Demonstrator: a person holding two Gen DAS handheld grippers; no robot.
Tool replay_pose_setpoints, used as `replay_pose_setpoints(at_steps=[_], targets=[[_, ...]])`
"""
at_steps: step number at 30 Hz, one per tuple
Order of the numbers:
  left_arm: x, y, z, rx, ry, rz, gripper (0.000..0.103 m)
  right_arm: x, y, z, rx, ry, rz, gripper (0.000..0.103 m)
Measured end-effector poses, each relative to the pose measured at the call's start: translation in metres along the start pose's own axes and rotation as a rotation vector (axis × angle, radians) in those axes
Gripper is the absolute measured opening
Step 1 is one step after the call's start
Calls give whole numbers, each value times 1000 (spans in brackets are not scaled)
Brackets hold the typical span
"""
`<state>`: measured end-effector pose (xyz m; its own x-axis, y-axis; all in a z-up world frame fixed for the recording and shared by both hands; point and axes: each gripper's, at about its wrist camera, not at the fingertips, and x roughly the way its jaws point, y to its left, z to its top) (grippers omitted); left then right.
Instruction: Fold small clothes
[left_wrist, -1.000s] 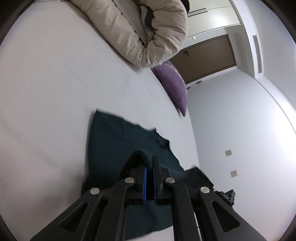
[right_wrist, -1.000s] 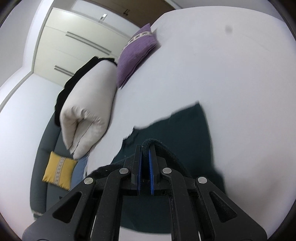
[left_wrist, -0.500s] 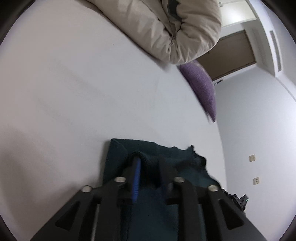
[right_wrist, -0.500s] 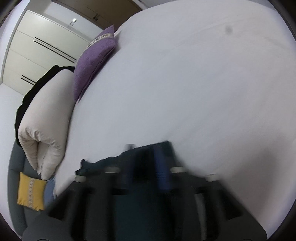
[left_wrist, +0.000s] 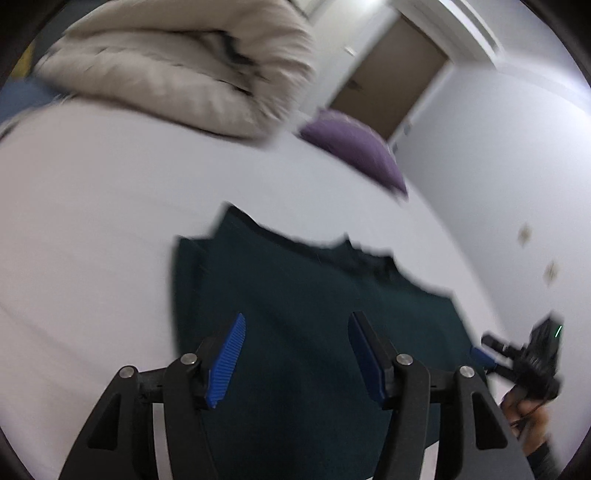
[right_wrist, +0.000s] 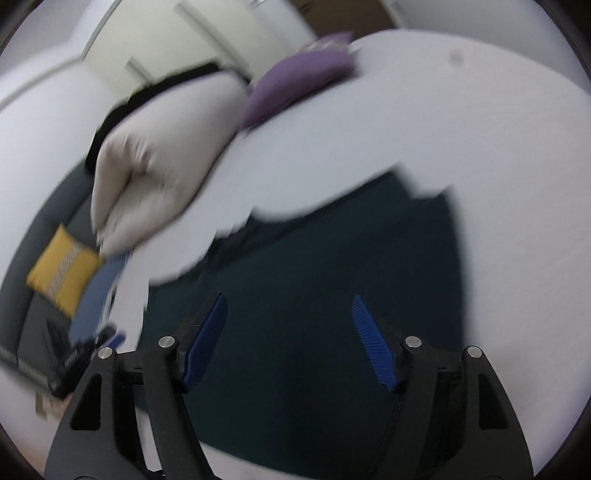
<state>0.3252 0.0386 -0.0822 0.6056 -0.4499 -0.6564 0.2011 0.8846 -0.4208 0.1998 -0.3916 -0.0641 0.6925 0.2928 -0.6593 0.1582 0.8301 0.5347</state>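
Yellow cushion (right_wrist: 62, 275) only in right-wrist view

1. My right gripper (right_wrist: 288, 339) hangs over the dark green garment (right_wrist: 332, 280), blue pads (right_wrist: 373, 341) spread wide with nothing between them
2. The garment lies flat on the white bed (right_wrist: 443, 129)
3. Past it sit a cream duvet (right_wrist: 162, 162) and a purple cushion (right_wrist: 299, 81)
4. A yellow cushion (right_wrist: 62, 269) shows at far left, motion-blurred
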Motion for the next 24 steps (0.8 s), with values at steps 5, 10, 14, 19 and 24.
replay_pose_setpoints(at_steps=[5, 10, 14, 19, 24], targets=[[24, 14, -22, 57, 62, 110, 31, 25, -21, -29, 25, 14, -52, 37], [-6, 33, -33, 26, 37, 123, 22, -10, -70, -29, 214, -97, -79, 27], [-30, -16, -44, 93, -17, 64, 50, -35, -50, -53, 276, -124, 5, 33], [0, -70, -65, 244, 24, 96, 58, 24, 39, -79, 149, 82, 266, 37], [8, -33, -71, 177, 73, 109, 42, 85, 33, -98, 196, 189, 249, 34]])
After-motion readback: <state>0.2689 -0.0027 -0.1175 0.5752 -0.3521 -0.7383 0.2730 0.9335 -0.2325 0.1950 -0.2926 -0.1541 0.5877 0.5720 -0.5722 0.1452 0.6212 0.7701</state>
